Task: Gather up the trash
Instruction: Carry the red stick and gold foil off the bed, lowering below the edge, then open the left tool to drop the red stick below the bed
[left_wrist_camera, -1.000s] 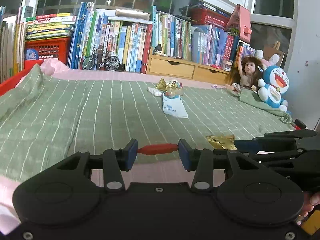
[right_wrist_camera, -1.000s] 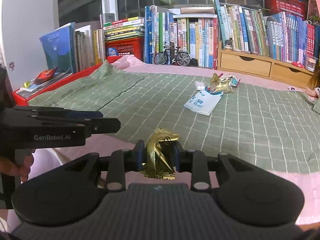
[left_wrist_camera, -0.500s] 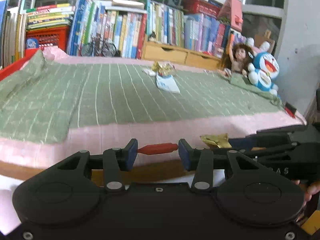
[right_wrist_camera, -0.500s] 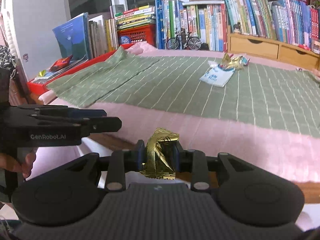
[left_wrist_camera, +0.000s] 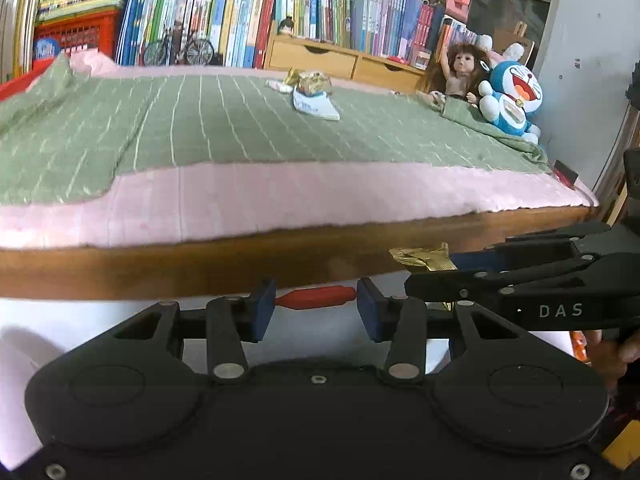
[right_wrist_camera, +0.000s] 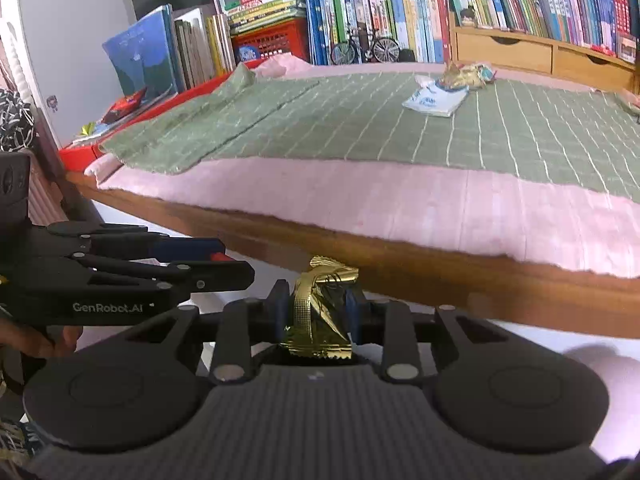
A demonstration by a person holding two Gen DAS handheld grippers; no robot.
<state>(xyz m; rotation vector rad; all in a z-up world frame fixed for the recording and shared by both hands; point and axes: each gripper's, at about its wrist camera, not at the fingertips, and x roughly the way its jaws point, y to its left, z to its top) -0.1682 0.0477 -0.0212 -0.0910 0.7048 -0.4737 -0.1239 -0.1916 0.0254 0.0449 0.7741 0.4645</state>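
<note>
While "GenRobot.AI" showed on the left gripper and "DAS" on the right gripper, each was clenched: left on a red wrapper, right on a gold wrapper, below the bed's near edge. Only the left view showed the doll.

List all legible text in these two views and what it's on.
"DAS": side of the right tool, seen from the left wrist view.
"GenRobot.AI": side of the left tool, seen from the right wrist view.
Book spines and white packet: print too small or blurred to read.
</note>
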